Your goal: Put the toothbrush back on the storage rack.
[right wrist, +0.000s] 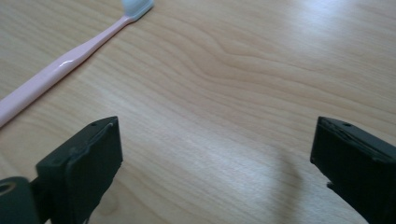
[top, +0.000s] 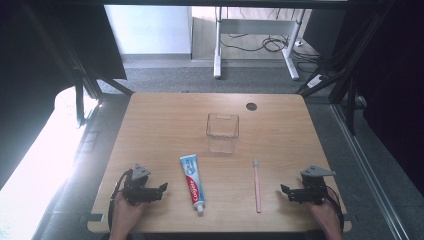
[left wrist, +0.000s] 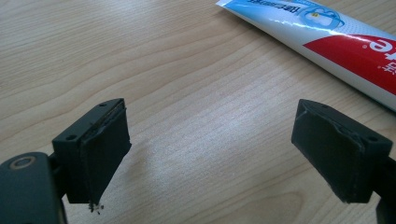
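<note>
one tube, one brush, one cup, and my two grippers empty

i counted one toothpaste tube (top: 193,183), one pink toothbrush (top: 257,186) and one clear plastic cup (top: 222,132) on the wooden table (top: 165,120). i held two grippers, one in each hand, both low over the near edge.

my left gripper (top: 161,190) had its jaws spread wide with nothing between them, only bare wood under the gap. the toothpaste tube lay just beyond its jaw tips, on the side toward my other hand, near but not touching. it lay flat, with its cap at the near end and its crimped end pointing away from me. in the left gripper view the tube (left wrist: 322,39) crossed the upper right corner, ahead of the farther jaw.

my right gripper (top: 286,192) was spread just as wide, and it held nothing either. the toothbrush lay flat a little past its jaw tips, toward my left gripper, apart from them, with its head pointing away from me. in the right gripper view the brush (right wrist: 70,60) ran across the upper left, its pale head at the top.

the cup stood upright well ahead of both grippers, roughly midway between them, farther away than the tube and the brush.
</note>
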Motion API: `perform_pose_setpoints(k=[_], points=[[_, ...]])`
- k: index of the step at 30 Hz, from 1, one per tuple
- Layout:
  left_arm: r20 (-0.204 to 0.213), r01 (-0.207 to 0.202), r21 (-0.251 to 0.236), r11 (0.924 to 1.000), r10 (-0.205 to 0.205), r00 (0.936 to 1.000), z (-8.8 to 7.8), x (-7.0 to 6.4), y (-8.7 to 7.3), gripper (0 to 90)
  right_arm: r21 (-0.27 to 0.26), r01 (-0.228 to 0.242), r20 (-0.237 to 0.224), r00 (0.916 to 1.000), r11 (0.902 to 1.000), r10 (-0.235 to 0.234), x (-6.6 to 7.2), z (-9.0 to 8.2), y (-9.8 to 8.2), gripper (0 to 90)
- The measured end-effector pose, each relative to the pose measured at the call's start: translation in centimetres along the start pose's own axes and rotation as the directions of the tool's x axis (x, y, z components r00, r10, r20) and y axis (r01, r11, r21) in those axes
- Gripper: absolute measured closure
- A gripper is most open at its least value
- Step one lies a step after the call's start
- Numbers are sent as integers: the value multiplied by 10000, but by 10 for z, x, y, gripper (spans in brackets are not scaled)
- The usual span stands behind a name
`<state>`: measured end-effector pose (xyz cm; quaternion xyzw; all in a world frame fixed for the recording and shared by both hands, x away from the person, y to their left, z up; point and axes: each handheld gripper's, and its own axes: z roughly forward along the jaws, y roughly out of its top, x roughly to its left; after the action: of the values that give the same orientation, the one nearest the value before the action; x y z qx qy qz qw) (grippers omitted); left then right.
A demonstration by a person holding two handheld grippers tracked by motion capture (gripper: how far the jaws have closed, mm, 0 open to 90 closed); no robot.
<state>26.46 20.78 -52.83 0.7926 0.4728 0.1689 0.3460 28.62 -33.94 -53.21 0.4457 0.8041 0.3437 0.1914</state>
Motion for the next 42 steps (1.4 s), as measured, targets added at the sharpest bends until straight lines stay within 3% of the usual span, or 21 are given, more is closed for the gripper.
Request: perform_pose_setpoints(k=[2,5,11,18,26,28,29,33,40,42], points=[[-2,9,75,10000,-9,10000,1,1,-1,114,207,215,-116,9997,9996,-212,2,0,2,0],[12,24,80,10000,-24,10000,2,2,-1,114,187,158,-412,9990,9997,-150,4,-2,4,0],[5,108,-4,9999,-108,9999,1,3,-2,115,225,255,-313,9992,9994,-247,8,-8,13,0],[-13,133,19,9999,-133,9999,1,3,-2,115,395,139,-600,9981,9991,-115,14,-10,20,0],[-51,92,30,10000,-92,9999,1,4,-2,115,643,541,-957,9943,9965,-478,26,-12,30,271],[-52,92,23,10000,-91,9999,1,4,-2,115,648,700,-1056,9924,9954,-629,27,-12,31,286],[-54,86,9,10000,-85,9999,0,4,-2,115,652,944,-1103,9901,9934,-869,31,-12,34,334],[-56,9,9,10000,-9,10000,1,3,-2,115,632,1216,-1443,9832,9906,-1115,39,-10,41,422],[-48,-17,29,10000,17,10000,1,3,-2,115,1190,1757,-1985,9686,9772,-1500,54,-3,50,586],[-50,-25,33,10000,26,10000,1,3,-2,115,1306,2039,-2222,9598,9702,-1717,61,-1,54,672]])
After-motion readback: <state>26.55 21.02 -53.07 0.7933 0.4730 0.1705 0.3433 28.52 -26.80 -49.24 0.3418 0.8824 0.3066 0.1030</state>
